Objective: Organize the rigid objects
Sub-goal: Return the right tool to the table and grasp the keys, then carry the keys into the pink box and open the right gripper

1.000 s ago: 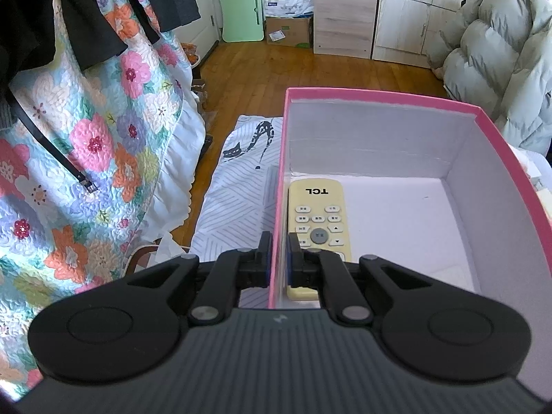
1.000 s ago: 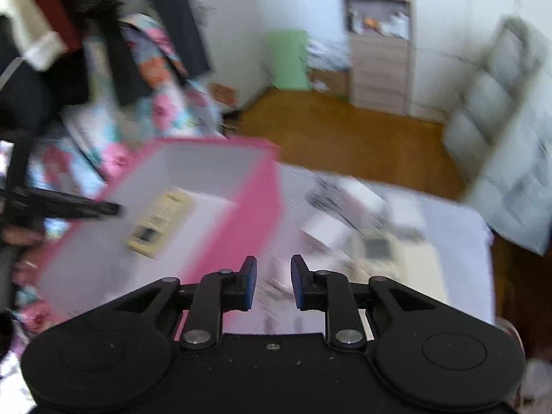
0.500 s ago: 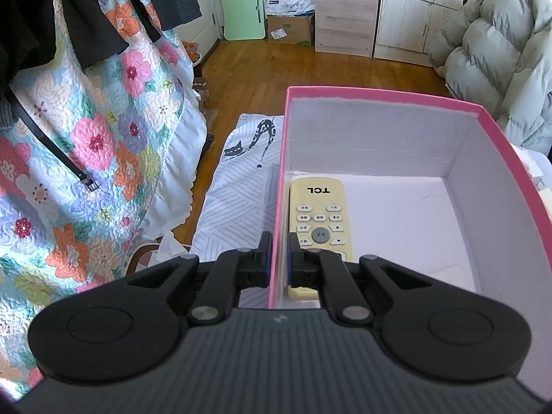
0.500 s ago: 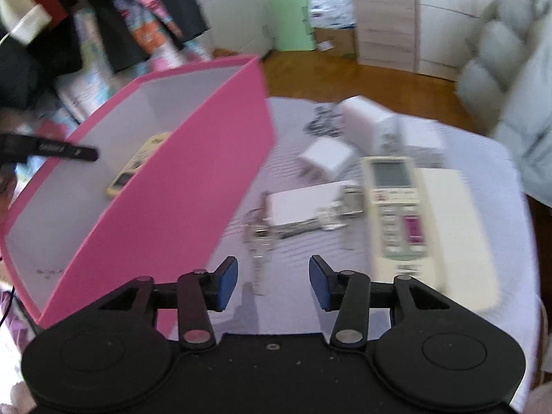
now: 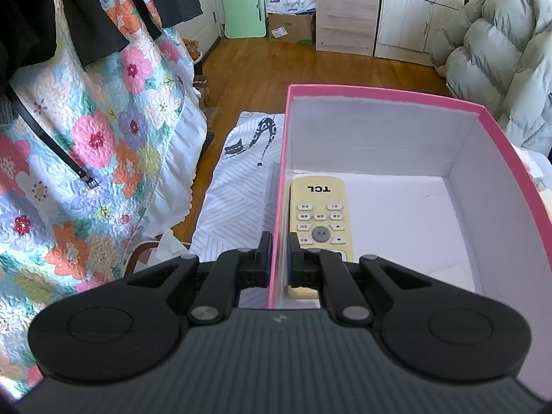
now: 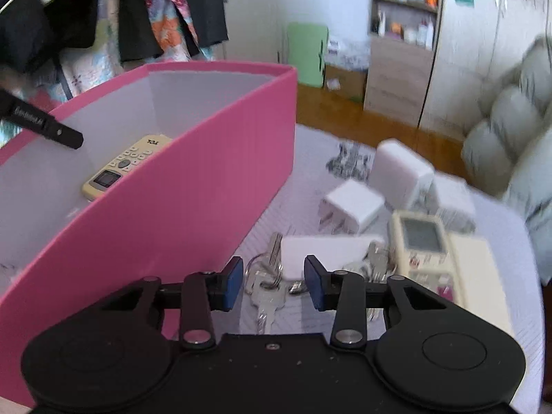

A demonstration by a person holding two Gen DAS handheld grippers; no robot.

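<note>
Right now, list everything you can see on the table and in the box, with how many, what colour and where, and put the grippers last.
pink box: one, pink outside, white inside, on the left of the table
TCL remote: one, cream, inside the pink box along its left wall
keys: one bunch on a ring, silver, on the table beside the box, in front of the right gripper
small charger: one, white, prongs out, on the table right of the box
larger adapter: one, white, behind the small charger
flat white block: one, white, next to the keys
second remote: one, cream with a screen, on the right of the table
tablecloth: one, white with grey lines
left gripper: one, black, fingers shut on the box's left wall
right gripper: one, black with blue pads, open above the keys
</note>
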